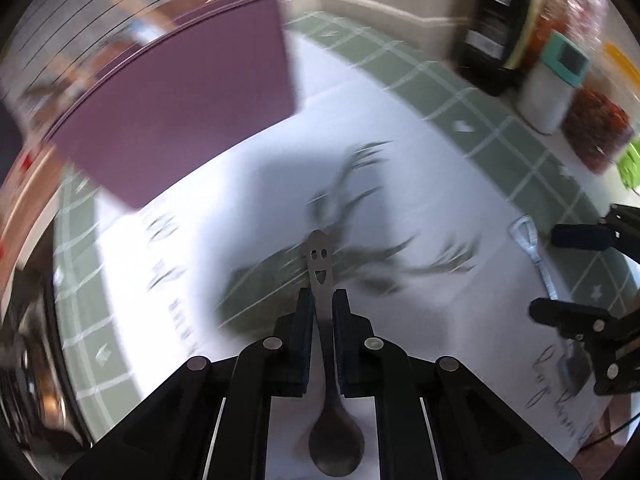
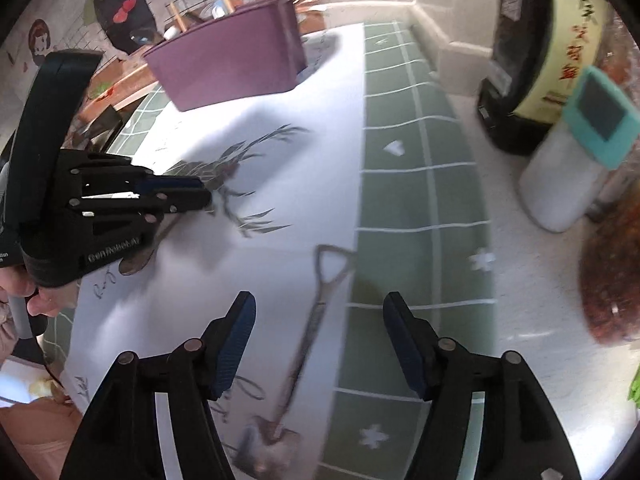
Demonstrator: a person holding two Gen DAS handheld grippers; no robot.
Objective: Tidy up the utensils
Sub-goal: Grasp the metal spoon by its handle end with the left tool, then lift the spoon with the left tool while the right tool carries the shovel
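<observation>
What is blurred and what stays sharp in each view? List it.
Left wrist view: tablecloth and purple box smeared by motion; left gripper and its clamped smiley spoon sharp. Right wrist view: shovel-shaped spoon softly blurred; open right gripper crisp; fisheye bends edges.

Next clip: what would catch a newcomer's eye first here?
The smiley-face spoon, pinched by its handle in the left gripper over the white cloth. Next, the purple box at the table's far side. Then the shovel-shaped spoon lying on the cloth between the right gripper's open fingers.
</observation>
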